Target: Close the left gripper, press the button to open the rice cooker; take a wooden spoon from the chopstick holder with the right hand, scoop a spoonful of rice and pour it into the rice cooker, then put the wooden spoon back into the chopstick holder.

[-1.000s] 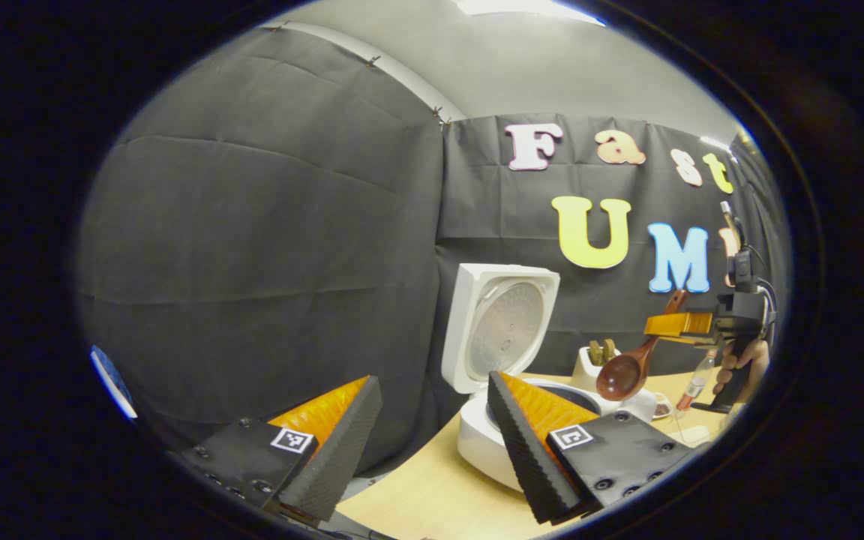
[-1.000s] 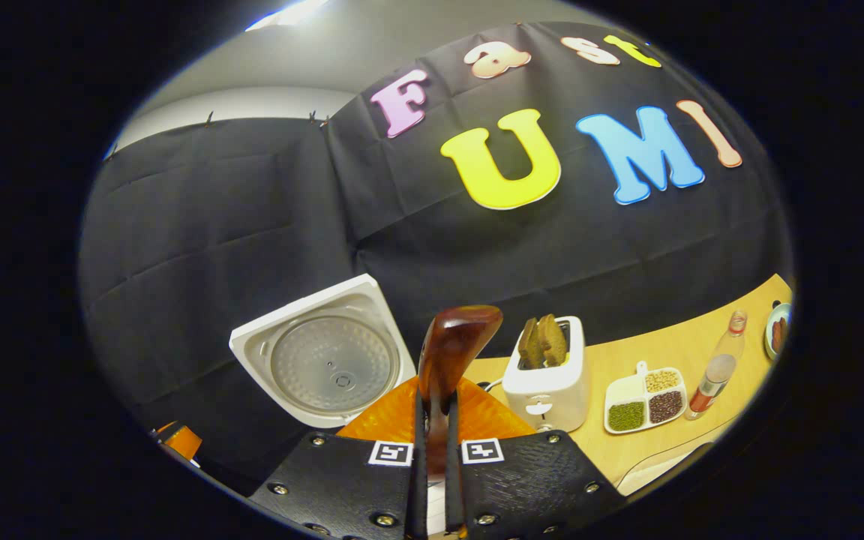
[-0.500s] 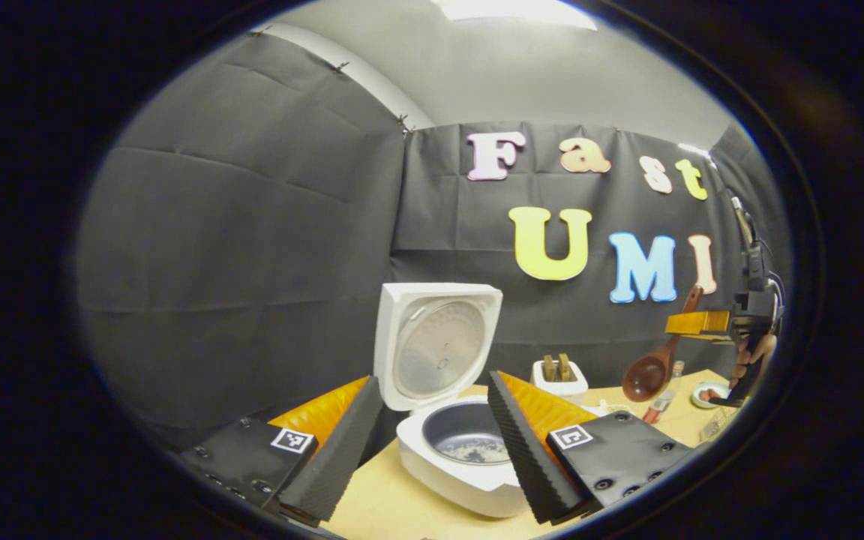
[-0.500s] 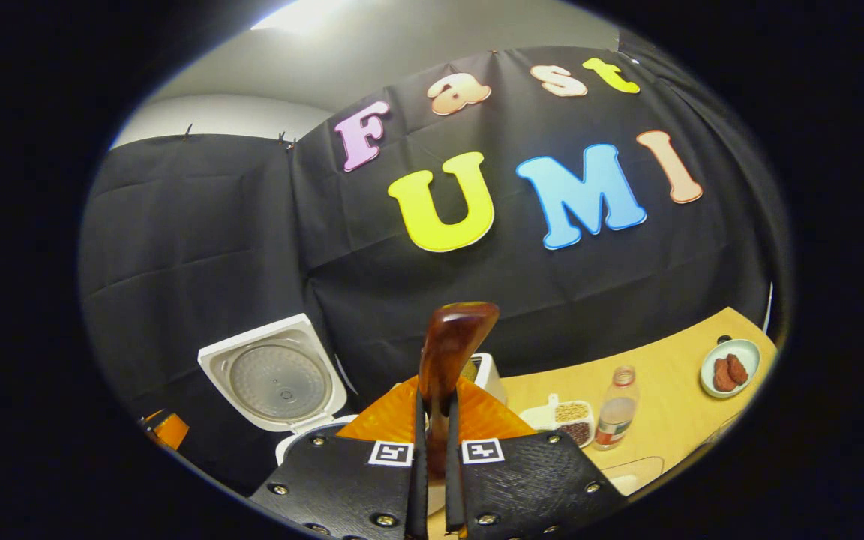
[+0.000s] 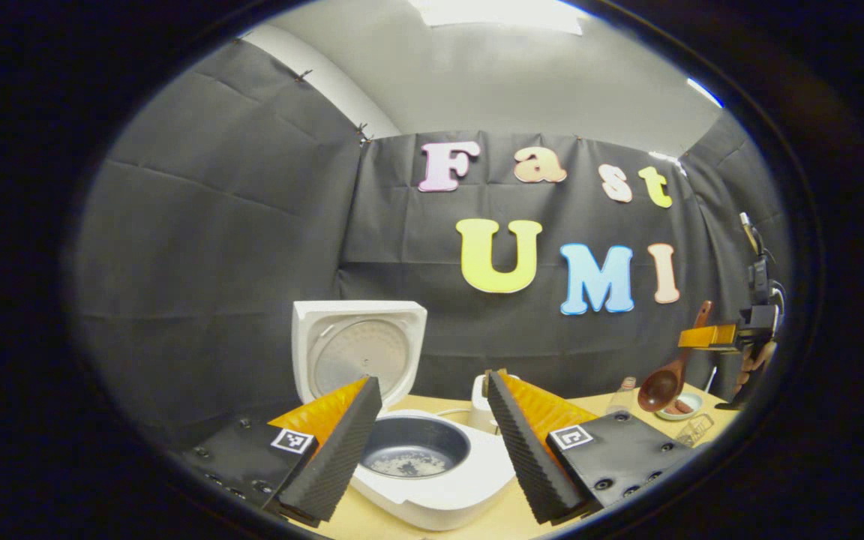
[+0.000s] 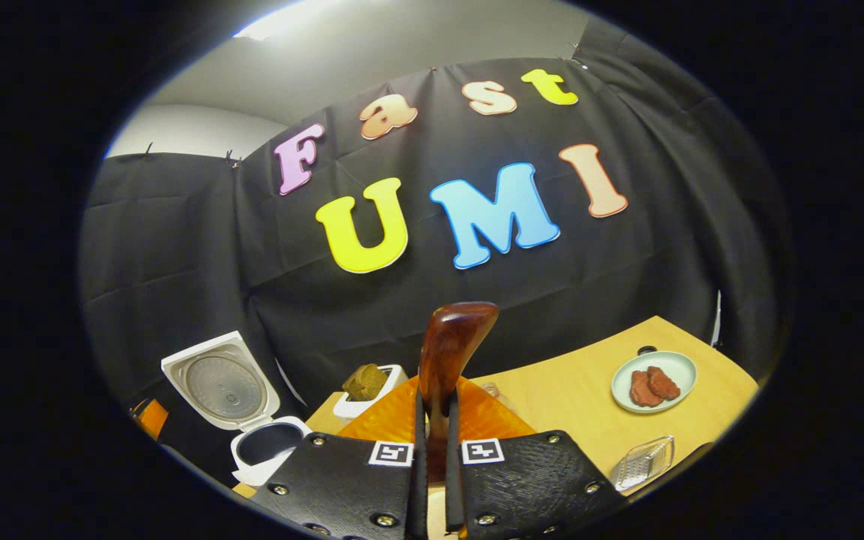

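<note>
The white rice cooker [image 5: 432, 499] stands open, its lid [image 5: 357, 352] upright and a little rice in the dark inner pot [image 5: 411, 456]. My left gripper [image 5: 428, 450] is open, its fingers framing the pot from nearer the camera with nothing between them. At the far right my right gripper [image 5: 708, 336] hangs above the table with the wooden spoon [image 5: 663, 386], bowl down. In the right gripper view my right gripper [image 6: 432, 409] is shut on the wooden spoon [image 6: 453, 352], whose handle end sticks up. The rice cooker [image 6: 256, 446] sits low at the left there.
A white toaster [image 6: 368, 386] with bread stands behind the cooker on the wooden table [image 6: 567, 405]. A plate [image 6: 653, 381] with red pieces lies at the right, with a clear container [image 6: 642, 463] nearer the front edge. A small bottle [image 5: 623, 390] stands by the toaster.
My right gripper has carried the spoon to the right, away from the cooker. The left gripper has swung so the open cooker now sits between its fingers.
</note>
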The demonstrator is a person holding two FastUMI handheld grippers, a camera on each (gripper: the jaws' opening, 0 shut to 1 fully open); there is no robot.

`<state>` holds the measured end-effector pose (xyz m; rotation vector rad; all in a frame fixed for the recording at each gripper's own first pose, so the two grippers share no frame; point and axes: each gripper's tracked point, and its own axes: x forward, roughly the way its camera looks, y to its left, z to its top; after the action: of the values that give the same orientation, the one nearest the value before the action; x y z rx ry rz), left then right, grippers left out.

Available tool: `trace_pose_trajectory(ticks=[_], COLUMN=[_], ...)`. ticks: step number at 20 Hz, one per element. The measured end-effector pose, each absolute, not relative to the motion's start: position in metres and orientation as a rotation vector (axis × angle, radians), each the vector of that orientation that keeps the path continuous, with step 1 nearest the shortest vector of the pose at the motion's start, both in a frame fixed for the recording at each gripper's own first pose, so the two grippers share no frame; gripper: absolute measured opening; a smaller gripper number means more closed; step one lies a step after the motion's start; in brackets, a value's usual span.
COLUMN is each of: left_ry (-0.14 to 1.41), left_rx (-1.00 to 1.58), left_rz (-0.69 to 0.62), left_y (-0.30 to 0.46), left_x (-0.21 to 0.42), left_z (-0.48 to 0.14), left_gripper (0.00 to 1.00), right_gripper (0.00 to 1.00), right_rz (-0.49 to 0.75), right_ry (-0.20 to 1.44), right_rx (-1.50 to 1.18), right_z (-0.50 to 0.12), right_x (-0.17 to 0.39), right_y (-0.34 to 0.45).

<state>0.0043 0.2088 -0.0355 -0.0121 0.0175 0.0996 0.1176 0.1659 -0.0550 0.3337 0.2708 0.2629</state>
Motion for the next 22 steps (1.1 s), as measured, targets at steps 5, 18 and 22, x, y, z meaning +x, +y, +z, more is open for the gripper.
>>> trace_pose_trajectory(ticks=[5,18,22], left_ry=[0.015,0.038,0.032], left_rx=[-0.010,0.047,0.084], left_rz=[0.050,-0.029,-0.031], left_y=[0.163,0.077,0.066], left_x=[0.011,0.011,0.007], left_z=[-0.033,-0.025,-0.019], left_gripper=[0.99,0.98,0.99], right_gripper=[0.10,0.10,0.10], right_rz=[0.170,0.001,-0.020], right_ry=[0.291,0.404,0.439], right_rx=[0.343,0.368,0.373], right_z=[-0.076,-0.159,-0.180], right_x=[0.108,0.092,0.090], right_y=[0.093,-0.029,-0.040])
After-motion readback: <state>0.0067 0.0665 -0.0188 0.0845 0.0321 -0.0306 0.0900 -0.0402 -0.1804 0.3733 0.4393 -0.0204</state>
